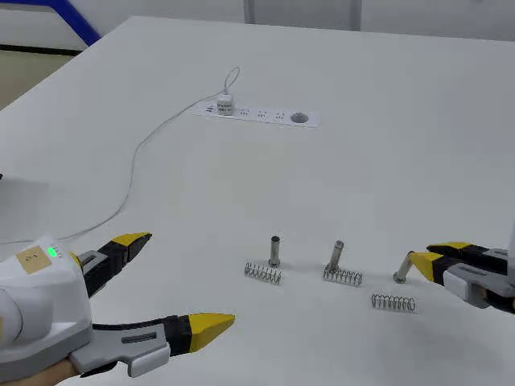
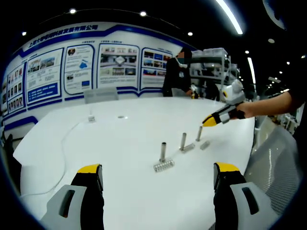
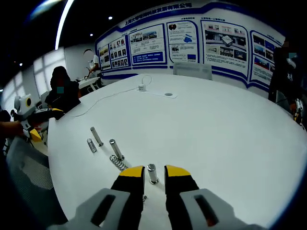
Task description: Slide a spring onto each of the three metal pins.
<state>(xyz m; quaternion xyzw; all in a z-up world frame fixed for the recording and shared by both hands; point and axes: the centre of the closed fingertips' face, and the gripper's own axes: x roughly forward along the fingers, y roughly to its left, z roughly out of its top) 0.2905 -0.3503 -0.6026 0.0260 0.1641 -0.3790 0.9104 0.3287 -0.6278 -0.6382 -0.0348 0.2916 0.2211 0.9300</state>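
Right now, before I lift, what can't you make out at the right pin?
- Right gripper view: whether the right gripper touches the right pin; the tips crowd it and hide its foot.
- Right gripper view: the right spring, mostly hidden behind the jaws.
- Head view: the right gripper's body, cut off by the right edge.
- Left gripper view: that spring's coils, too small.
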